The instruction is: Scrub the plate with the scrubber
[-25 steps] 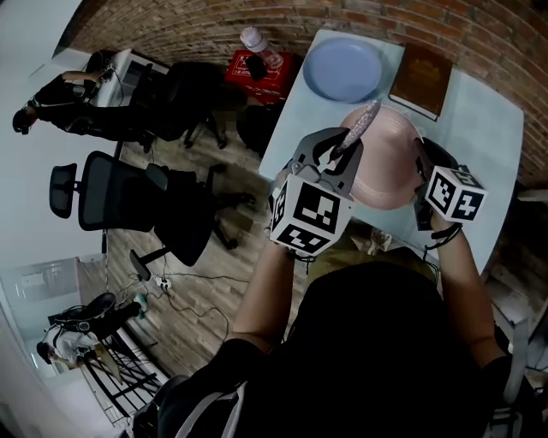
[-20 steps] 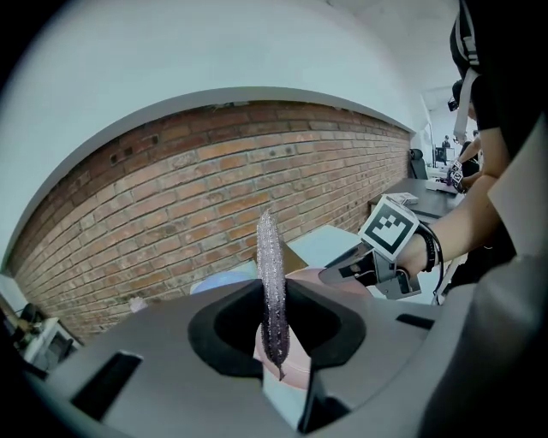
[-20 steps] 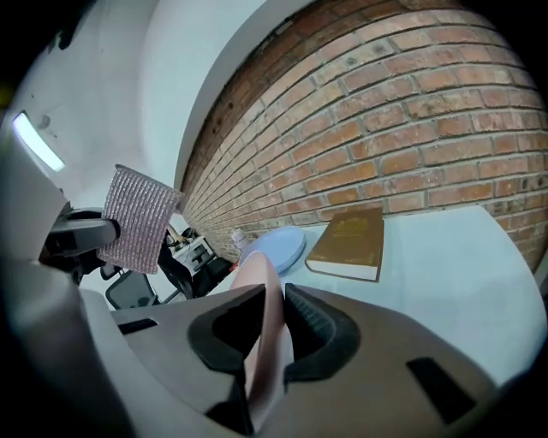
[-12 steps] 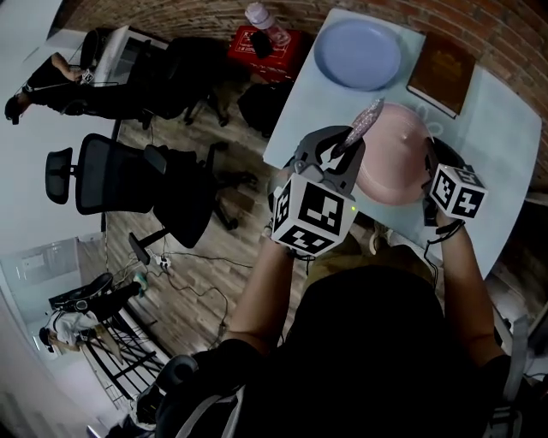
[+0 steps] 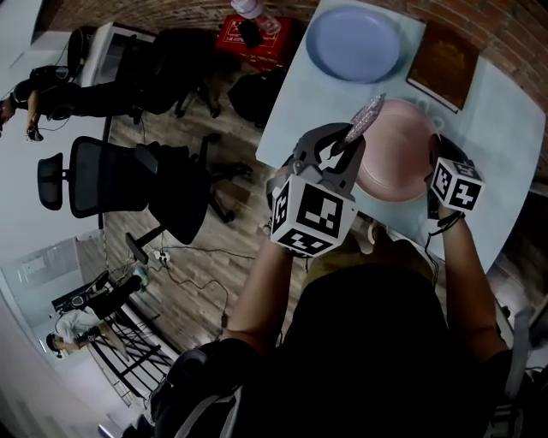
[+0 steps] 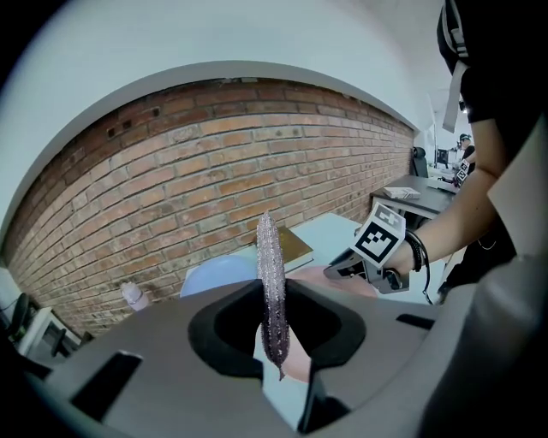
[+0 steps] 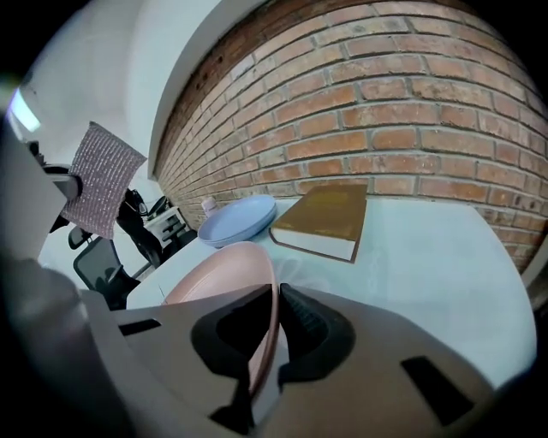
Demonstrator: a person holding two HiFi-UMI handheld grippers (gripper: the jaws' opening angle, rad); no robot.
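Setting: a pale table (image 5: 505, 128) against a brick wall (image 7: 385, 94), seen from above the person's head; wooden floor and a black office chair (image 5: 94, 184) lie toward 9 o'clock.

Left gripper (image 5: 341, 150): its jaws are clamped together on the scrubber, held at the pink plate's 9 o'clock side.

Scrubber (image 5: 366, 115): a thin, glittery silver-pink cloth pad. It stands upright out of the left jaws and points toward 1 o'clock over the pink plate's near-left rim. Whether it touches the plate cannot be told.

Right gripper (image 5: 432, 158): it sits at the pink plate's 3 o'clock edge. Its jaws are closing, with the plate's rim between them and the pads against it.

Pink plate (image 5: 398, 150): round, at the table's near middle, between the two grippers. In the right gripper view its rim (image 7: 223, 274) runs edge-on through the jaws.

Blue plate (image 5: 353, 43): round and flat on the table, at 11 o'clock from the pink plate and apart from it.

Book (image 5: 443, 64): brown cover, closed, lying flat at 1 o'clock from the pink plate, just beside the blue plate.

Bottle (image 5: 248, 7): clear plastic, beyond the table's far-left corner, at 10 o'clock from the blue plate.
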